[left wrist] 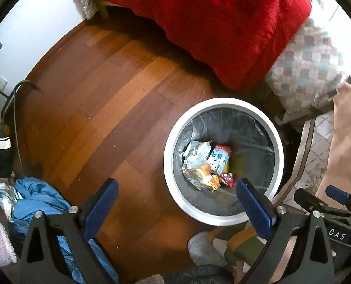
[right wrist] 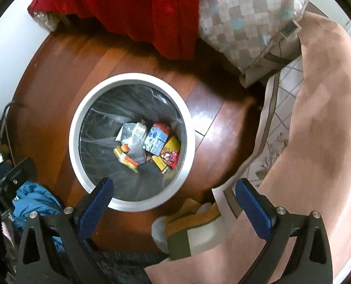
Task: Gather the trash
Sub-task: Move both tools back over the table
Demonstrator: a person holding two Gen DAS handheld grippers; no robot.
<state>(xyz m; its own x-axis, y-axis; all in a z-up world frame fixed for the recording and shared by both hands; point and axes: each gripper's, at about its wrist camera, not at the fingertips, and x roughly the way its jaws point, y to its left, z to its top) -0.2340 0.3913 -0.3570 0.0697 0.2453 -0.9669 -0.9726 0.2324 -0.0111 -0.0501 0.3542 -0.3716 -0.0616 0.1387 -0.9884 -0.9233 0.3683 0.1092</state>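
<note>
Gleaming wood floor (left wrist: 118,108) under red blanket (left wrist: 222,23).

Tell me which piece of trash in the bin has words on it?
The blue-and-white milk carton in the bin. It reads "Pure Milk"; the silver wrapper beside it shows no words.

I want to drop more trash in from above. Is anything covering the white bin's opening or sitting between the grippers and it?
Nothing visible blocks it. The white bin has no lid, its mouth faces up, and only wrappers and a milk carton lie at the bottom. The left gripper and right gripper are both open and empty above it.
</note>
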